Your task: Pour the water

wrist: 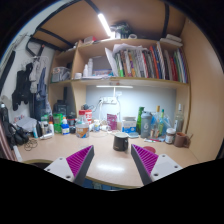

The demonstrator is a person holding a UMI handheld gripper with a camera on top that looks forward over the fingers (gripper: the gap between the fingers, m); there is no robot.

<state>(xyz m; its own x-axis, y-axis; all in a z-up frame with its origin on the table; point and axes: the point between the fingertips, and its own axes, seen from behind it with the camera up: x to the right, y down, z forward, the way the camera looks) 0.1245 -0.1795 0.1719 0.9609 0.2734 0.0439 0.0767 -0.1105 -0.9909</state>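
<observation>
Still at the approach step, the tool (112,165) hangs released and empty above the bench (105,160), needing to reach the dark cup (121,143) just ahead.

Magenta pads (150,160) with a ridged texture are being shown on the tool's white fingers. The counter (110,160) is being seen as pale tan wood, like the shelf (120,82) above. A dark cup (121,143) is being seen beyond the fingers. Books (148,64) in mixed red, green and white spines are being displayed.
</observation>
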